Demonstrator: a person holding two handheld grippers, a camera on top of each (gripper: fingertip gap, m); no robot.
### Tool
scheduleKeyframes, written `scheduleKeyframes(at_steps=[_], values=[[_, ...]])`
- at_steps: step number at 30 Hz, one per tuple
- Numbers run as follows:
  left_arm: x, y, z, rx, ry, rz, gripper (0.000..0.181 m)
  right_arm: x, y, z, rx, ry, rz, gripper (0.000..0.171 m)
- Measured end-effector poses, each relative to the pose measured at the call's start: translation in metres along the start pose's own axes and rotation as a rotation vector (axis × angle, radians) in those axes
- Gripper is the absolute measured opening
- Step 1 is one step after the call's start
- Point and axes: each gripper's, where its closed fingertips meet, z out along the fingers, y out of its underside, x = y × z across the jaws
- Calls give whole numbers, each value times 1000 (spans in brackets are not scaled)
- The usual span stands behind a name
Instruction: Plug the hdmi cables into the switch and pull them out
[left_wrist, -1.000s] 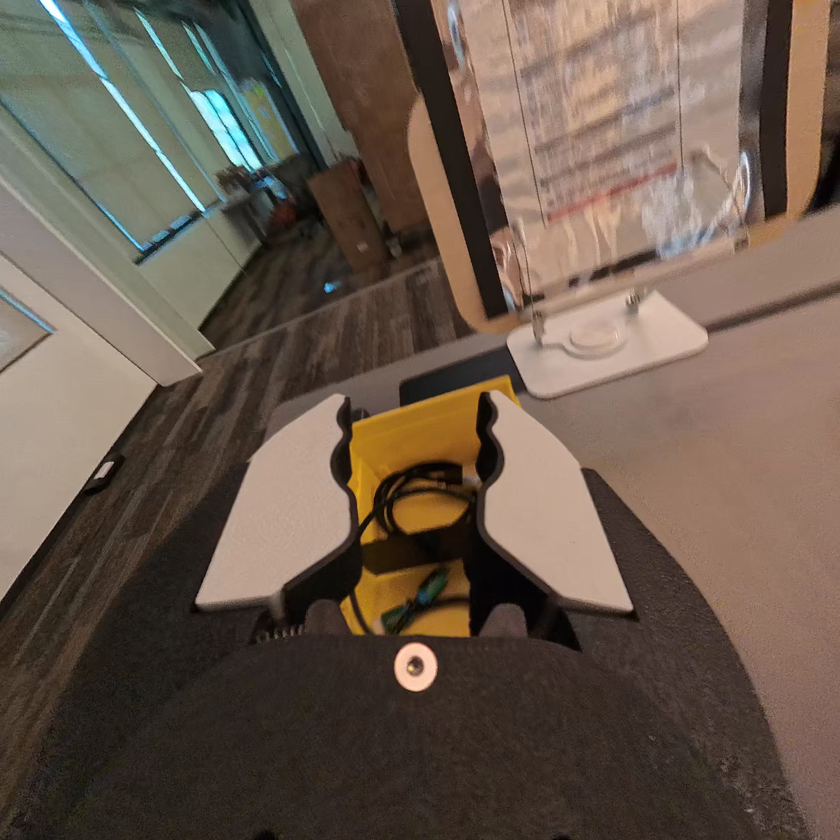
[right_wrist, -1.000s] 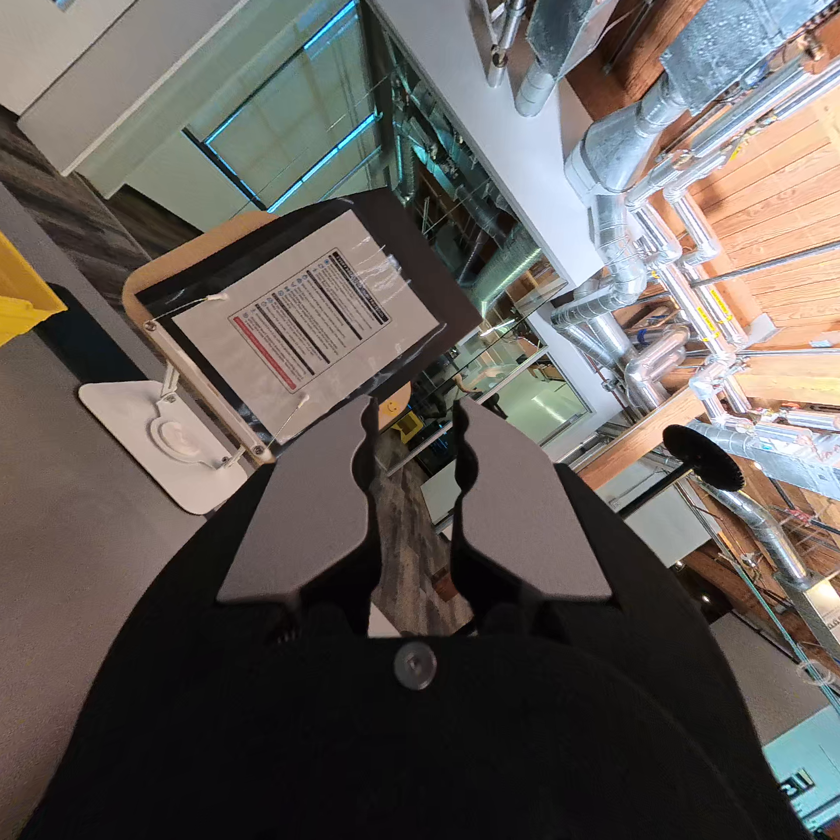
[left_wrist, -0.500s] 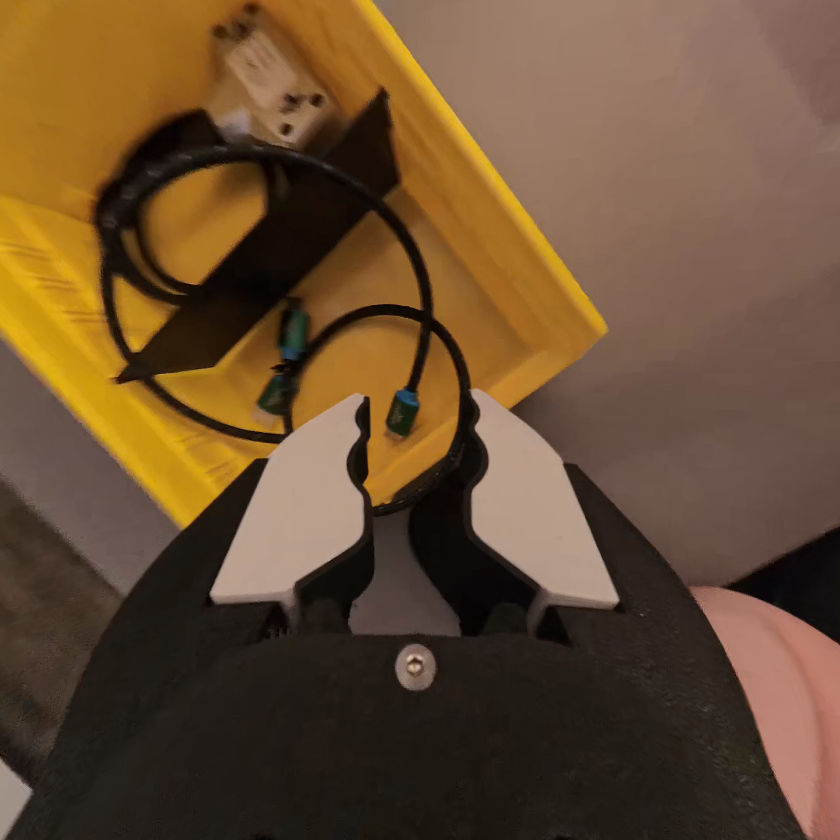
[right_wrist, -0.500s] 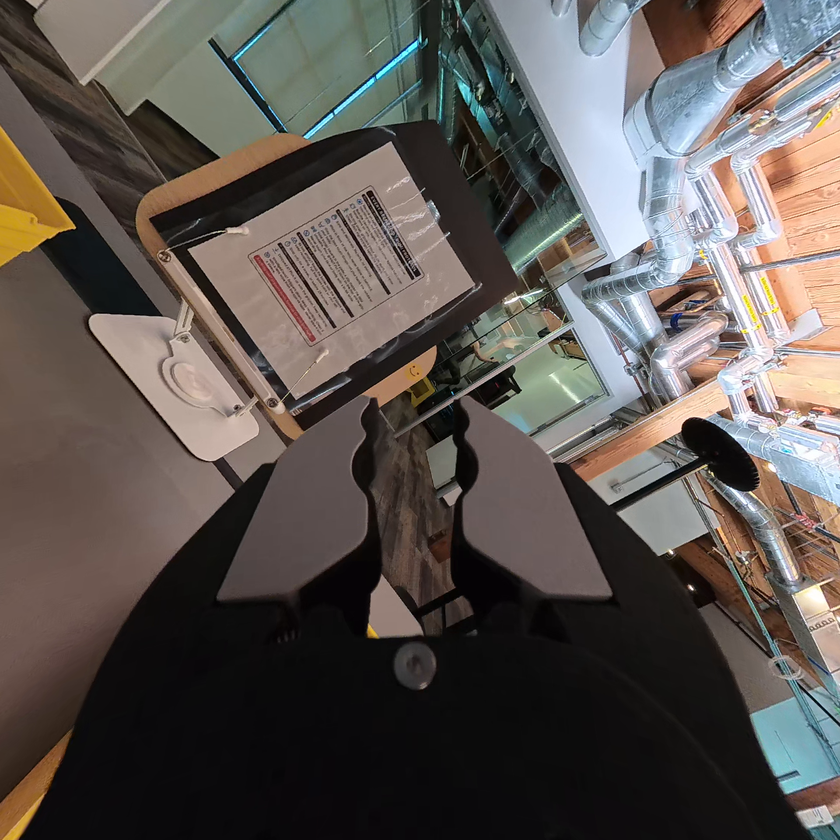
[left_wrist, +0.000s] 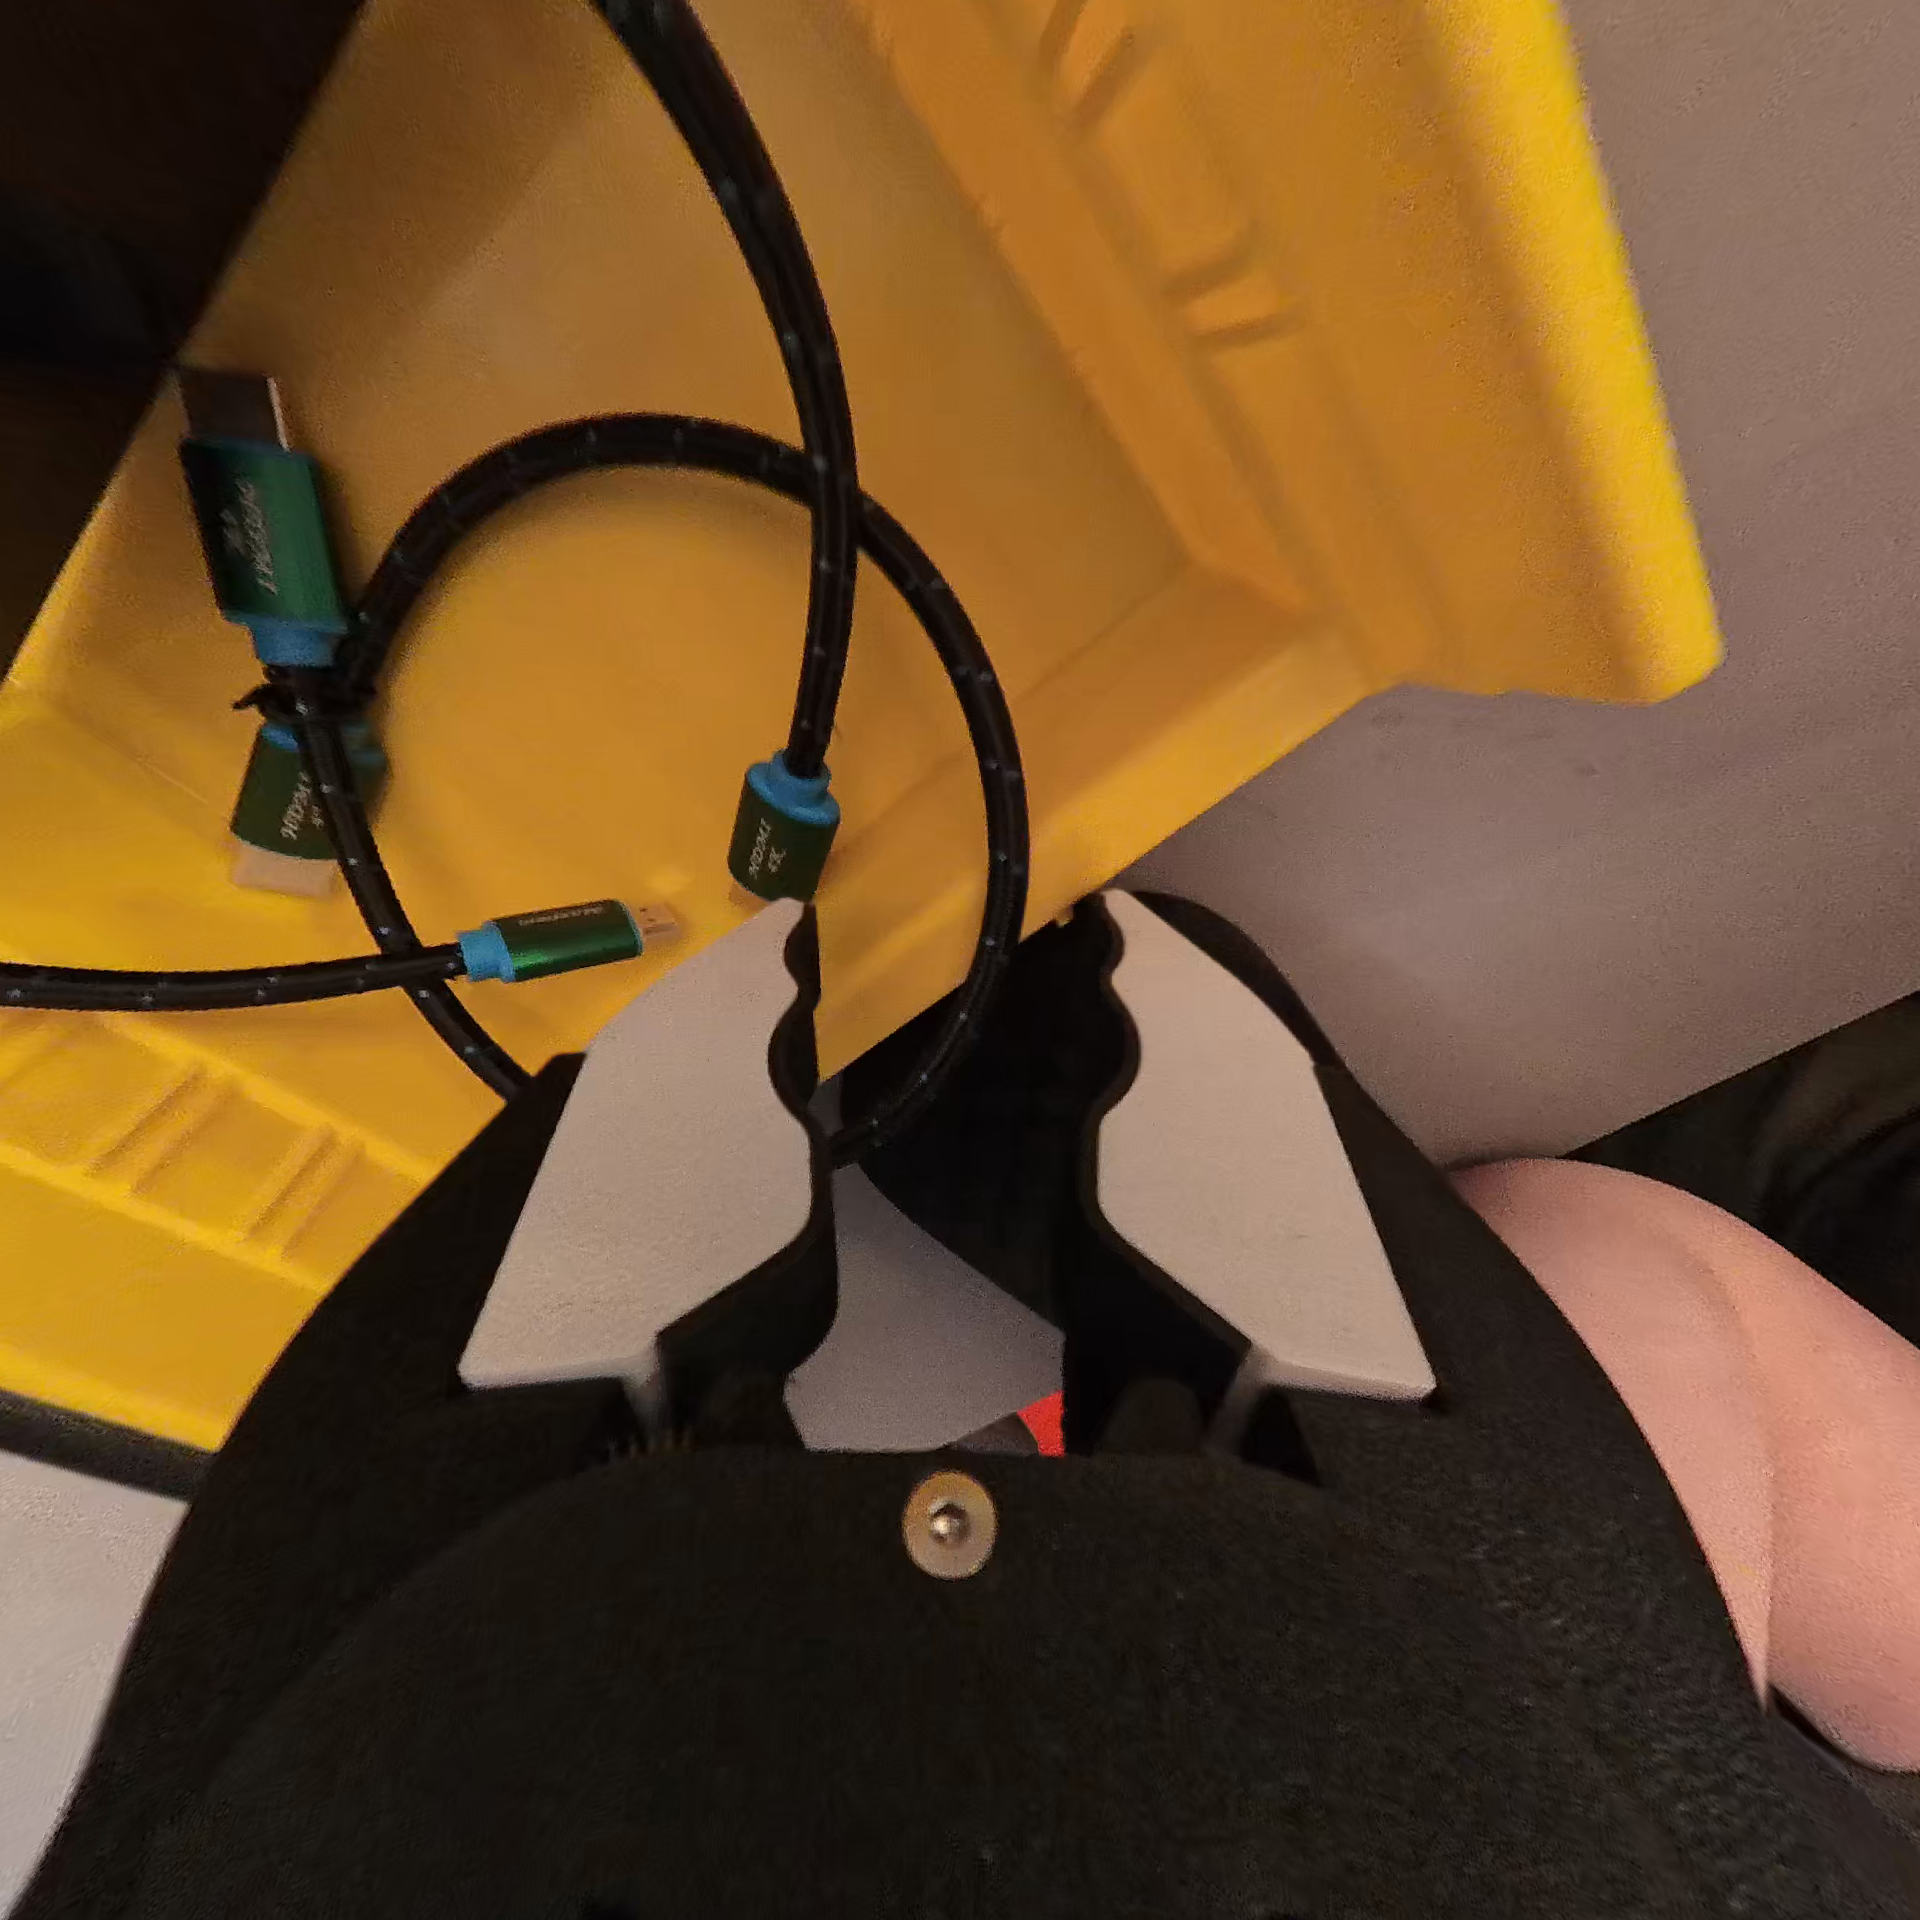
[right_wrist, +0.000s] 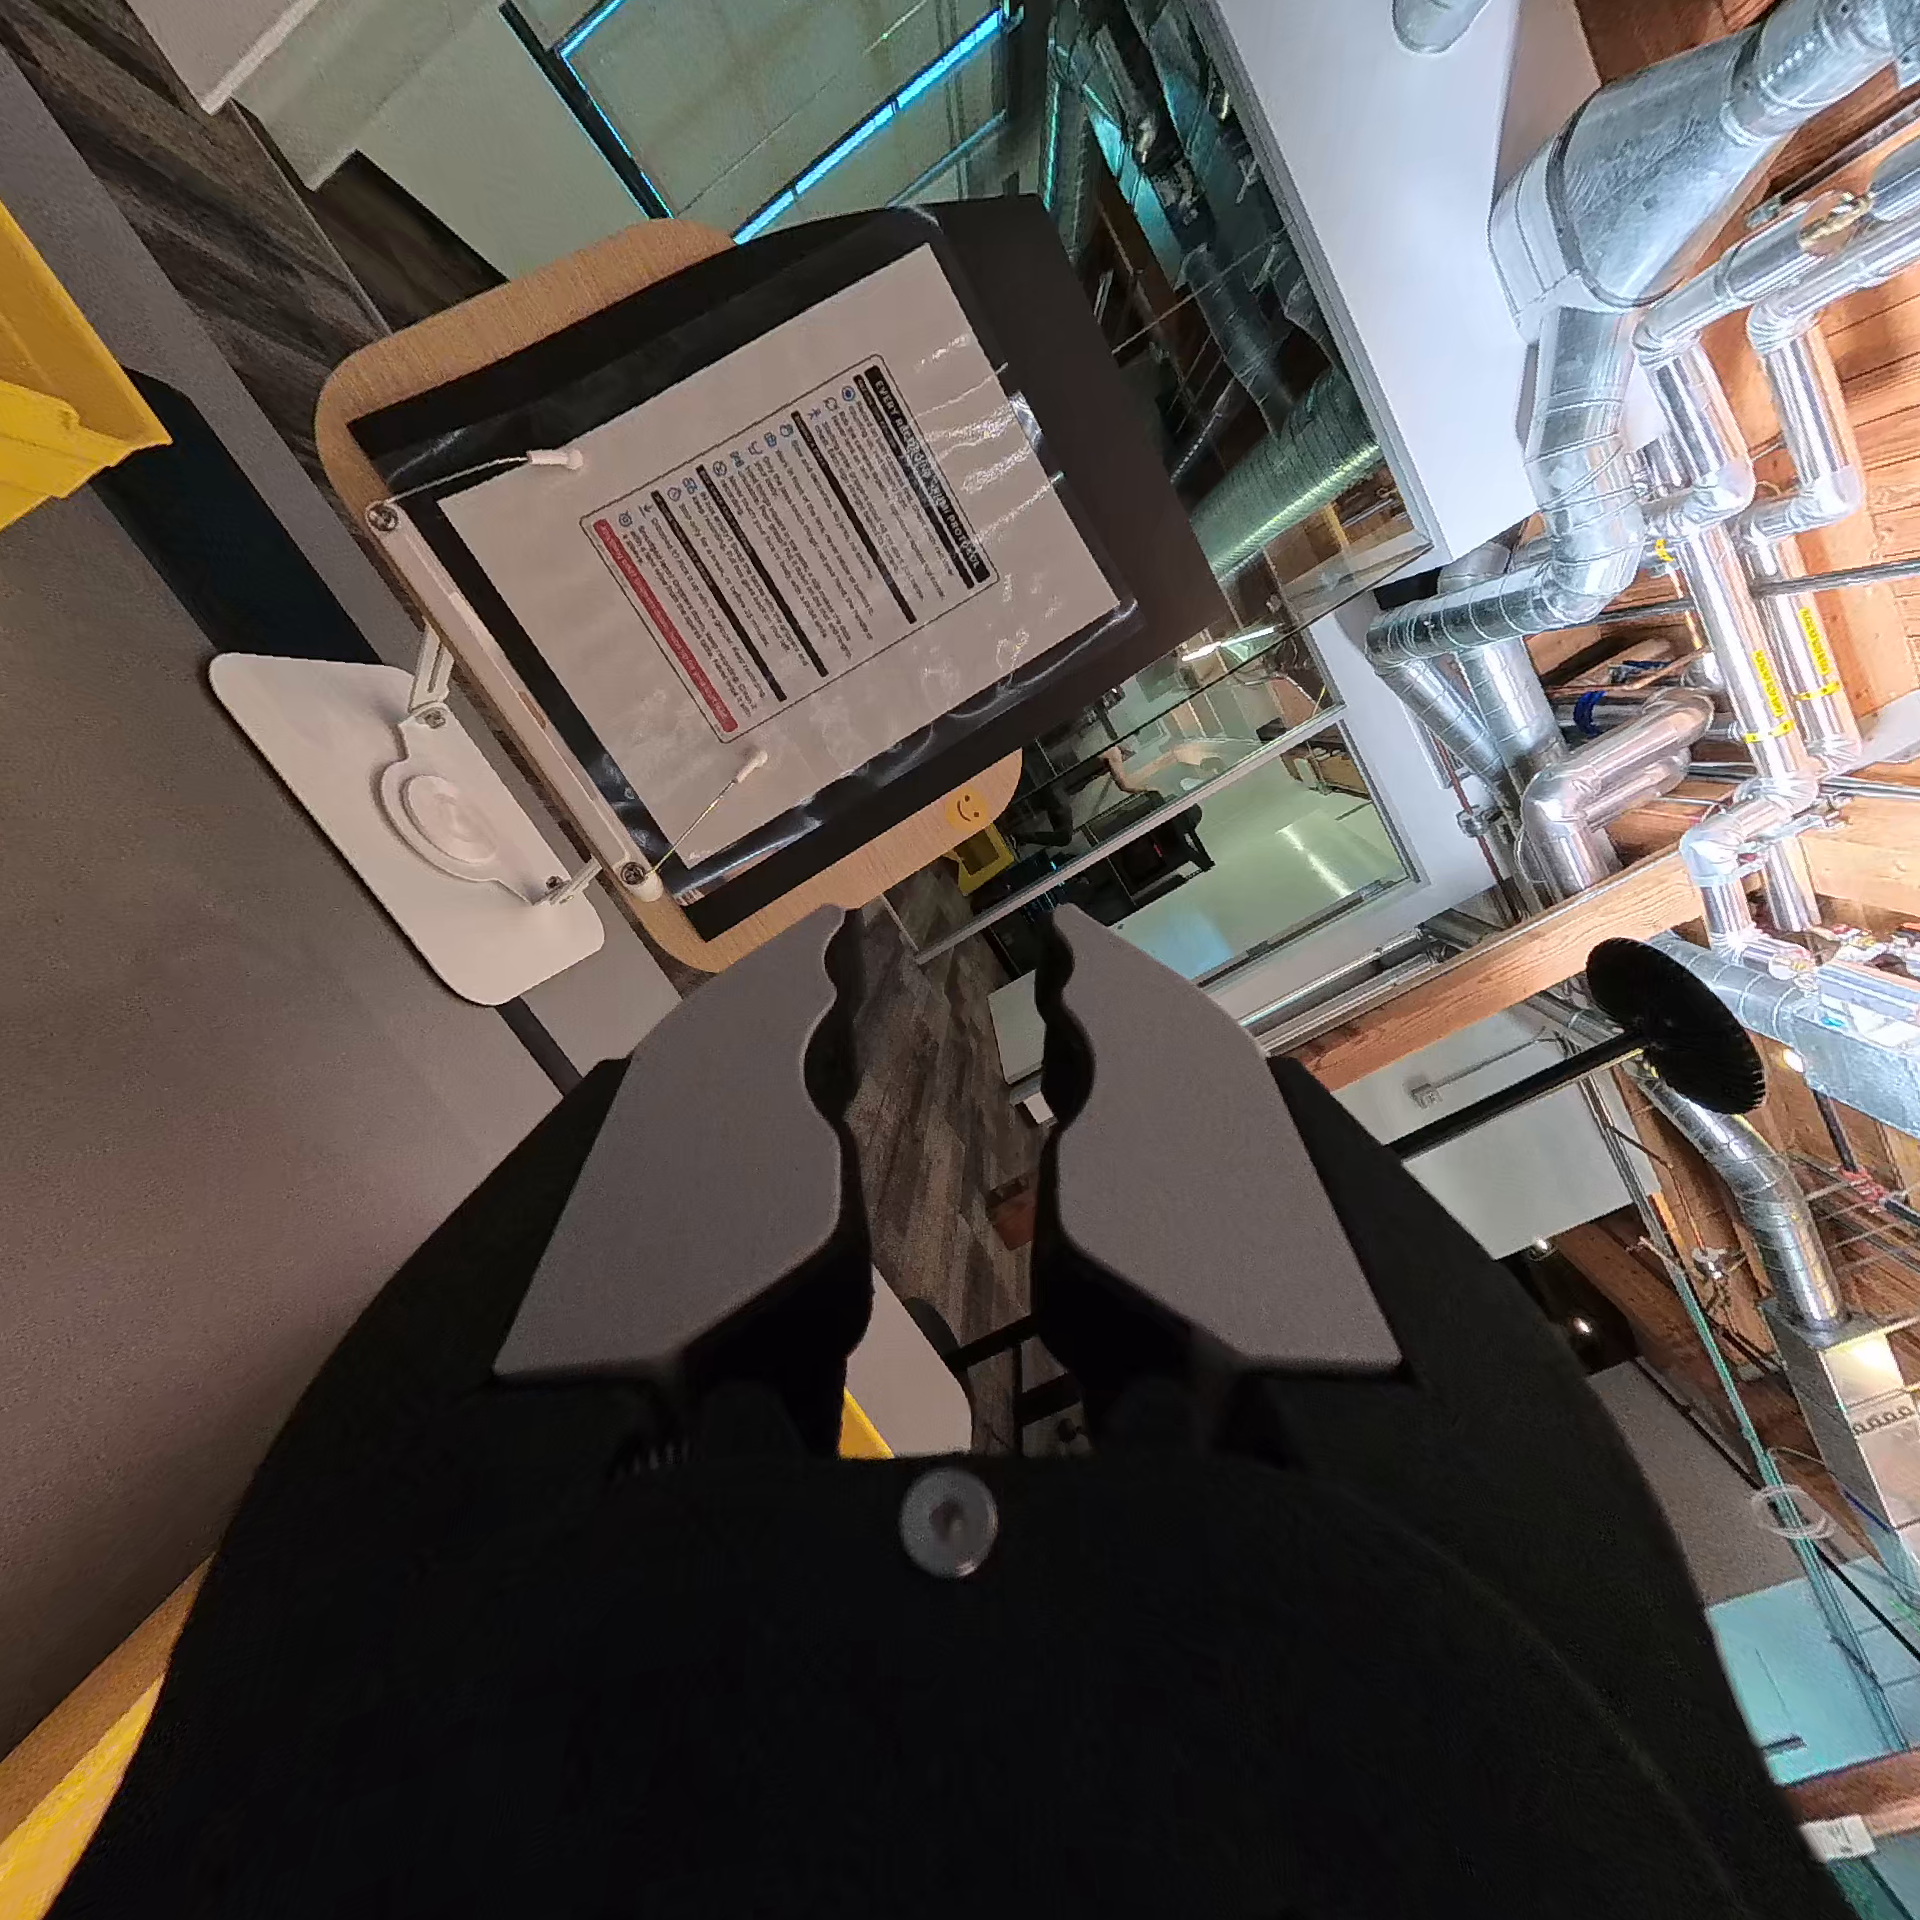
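green-shelled hdmi plug (left_wrist: 779, 836) lies in the yellow bin (left_wrist: 1299, 436), just ahead of the left gripper (left_wrist: 951, 925), whose fingers stand wide with nothing held. best to straddle the shell squarely, clear of the braided cable (left_wrist: 997, 790). right gripper (right_wrist: 945, 935) hangs narrowly parted, empty.

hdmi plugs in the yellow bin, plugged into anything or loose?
Loose. Four green HDMI plugs lie in the yellow bin with bare metal tips showing; no switch is in view.

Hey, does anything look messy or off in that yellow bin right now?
The black braided cables lie crossed and looped in the yellow bin, one loop draping over its edge between the open left gripper fingers. No damage shows.
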Motion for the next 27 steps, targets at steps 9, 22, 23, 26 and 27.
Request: scheduleKeyframes(at_steps=[9,22,23,26,27], values=[[2,8,-2,-25,-21,39,34,1,1,-1,-2,-1,-5,32],[14,-4,-22,81,44,48,7,1,3,-1,-9,0,-23,32],[13,-7,-28,108,36,34,7,0,3,0,-10,-1,-26,32],[9,-16,-47,204,-16,12,7,-2,3,0,-11,-6,-30,32],[6,-18,-55,238,-47,11,7,-2,3,1,-11,-8,-30,32]])
